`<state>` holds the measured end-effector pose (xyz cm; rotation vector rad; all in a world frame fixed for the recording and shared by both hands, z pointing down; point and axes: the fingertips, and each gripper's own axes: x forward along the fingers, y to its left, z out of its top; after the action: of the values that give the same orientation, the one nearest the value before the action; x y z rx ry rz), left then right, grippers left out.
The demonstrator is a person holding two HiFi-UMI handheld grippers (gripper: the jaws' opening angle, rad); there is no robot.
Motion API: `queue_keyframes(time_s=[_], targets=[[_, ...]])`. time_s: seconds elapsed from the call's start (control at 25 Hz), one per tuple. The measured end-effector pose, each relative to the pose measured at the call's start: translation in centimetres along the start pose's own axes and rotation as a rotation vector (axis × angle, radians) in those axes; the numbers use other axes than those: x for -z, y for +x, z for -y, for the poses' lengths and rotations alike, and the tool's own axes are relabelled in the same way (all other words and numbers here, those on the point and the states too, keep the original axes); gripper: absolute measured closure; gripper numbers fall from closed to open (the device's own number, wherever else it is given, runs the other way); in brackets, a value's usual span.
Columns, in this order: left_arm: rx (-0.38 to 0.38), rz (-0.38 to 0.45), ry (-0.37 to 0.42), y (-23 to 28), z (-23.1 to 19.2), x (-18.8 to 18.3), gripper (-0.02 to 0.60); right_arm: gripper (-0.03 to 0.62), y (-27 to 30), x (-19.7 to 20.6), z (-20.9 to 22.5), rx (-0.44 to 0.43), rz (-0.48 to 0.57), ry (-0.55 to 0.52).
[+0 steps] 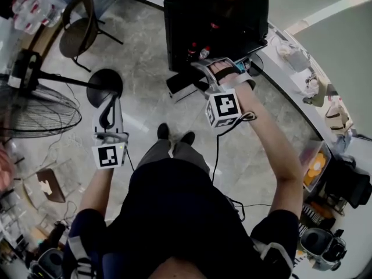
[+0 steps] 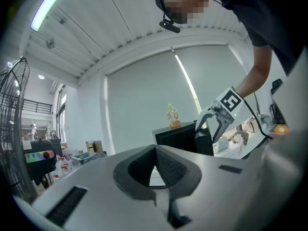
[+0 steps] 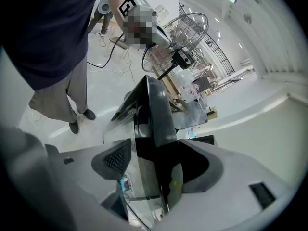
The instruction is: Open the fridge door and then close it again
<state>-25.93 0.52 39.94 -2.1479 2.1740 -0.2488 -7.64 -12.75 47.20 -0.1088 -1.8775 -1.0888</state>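
Fridge door held ajar by the right tongs

The right tongs [image 3: 154,162] pinch the edge of the fridge door [image 3: 156,124], which stands partly open from the black fridge [image 1: 192,16]. The left tongs [image 2: 156,165] are pressed together, empty. Next, I think, swing the door along its arc (the shoes [image 1: 174,135] and fan [image 1: 35,112] stand near).

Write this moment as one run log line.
fridge door: ajar | right gripper: shut on fridge door edge | left gripper: shut, empty
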Motion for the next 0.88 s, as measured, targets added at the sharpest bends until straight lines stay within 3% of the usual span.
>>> queue_keyframes(time_s=[0.24,0.88], targets=[[-0.009,-0.007,-0.006,0.0,-1.1,0.6,0.559,0.27,1.7,0.1,1.9,0.022,-0.018,0.045],[0.062,0.003,-0.048,1.5,0.2,1.0,0.559,0.27,5.8,1.0,6.8,0.074,-0.08,0.166]])
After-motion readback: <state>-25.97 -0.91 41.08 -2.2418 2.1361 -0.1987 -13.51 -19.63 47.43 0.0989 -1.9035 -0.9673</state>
